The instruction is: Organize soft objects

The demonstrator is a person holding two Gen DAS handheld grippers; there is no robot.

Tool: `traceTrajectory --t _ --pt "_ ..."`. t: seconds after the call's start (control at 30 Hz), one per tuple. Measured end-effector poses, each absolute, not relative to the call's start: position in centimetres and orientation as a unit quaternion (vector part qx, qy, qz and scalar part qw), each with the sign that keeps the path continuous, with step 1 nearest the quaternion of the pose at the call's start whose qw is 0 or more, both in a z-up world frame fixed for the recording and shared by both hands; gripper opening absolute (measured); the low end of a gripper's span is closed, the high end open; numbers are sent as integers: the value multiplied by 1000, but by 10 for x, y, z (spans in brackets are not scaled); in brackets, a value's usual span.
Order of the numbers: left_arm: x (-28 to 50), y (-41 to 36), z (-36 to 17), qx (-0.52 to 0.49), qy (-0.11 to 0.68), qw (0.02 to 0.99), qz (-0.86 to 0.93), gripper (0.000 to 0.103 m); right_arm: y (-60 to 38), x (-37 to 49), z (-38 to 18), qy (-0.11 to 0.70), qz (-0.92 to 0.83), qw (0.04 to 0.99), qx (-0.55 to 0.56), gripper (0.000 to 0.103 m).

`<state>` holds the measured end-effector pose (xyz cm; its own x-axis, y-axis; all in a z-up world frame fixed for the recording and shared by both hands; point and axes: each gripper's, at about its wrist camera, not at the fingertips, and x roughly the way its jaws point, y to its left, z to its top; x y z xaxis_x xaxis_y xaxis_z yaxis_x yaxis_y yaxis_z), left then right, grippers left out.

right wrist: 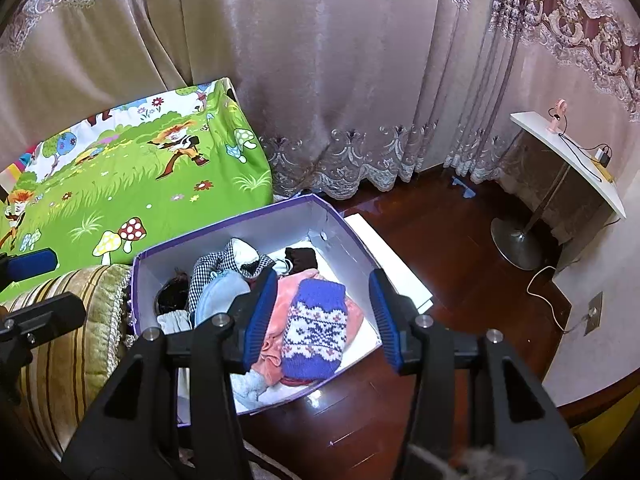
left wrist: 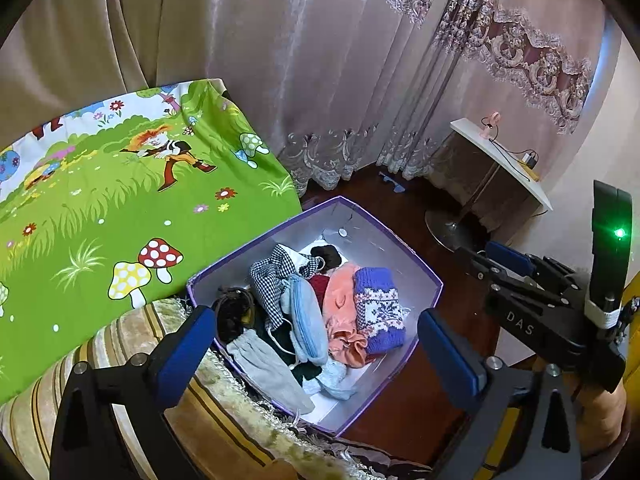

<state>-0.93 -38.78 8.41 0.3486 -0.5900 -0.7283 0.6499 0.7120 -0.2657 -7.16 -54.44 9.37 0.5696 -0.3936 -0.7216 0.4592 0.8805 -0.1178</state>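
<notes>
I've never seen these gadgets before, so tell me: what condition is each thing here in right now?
left gripper: open, empty, above the box
right gripper: open, empty, above the box
purple box: lidless, on the floor, full of soft items
purple knit sock: lying atop the orange garment
checkered cloth: crumpled

Long pale curtains (right wrist: 320, 80) with lace hems hang down to a dark wooden floor (right wrist: 460, 248). At the left lies a green sheet (left wrist: 100, 208) printed with mushrooms and a cartoon figure, and beside it a striped cushion (right wrist: 76, 312) with a fringe. At the right stands a white table (right wrist: 568, 156) on a round metal foot; a small pink fan (right wrist: 558, 114) and a charger with a cable are on it.
</notes>
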Motion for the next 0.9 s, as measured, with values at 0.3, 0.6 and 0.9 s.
traceTrajectory --t 0.3,0.6,0.9 --pt "-6 -390 79 43 436 823 -362 102 -546 -74 93 396 -243 884 44 52" --pt "-6 -390 78 46 438 823 -360 102 -546 -75 93 396 -241 885 44 52" --pt "-6 -392 75 47 443 819 -362 102 -548 -76 92 398 -241 884 45 52"
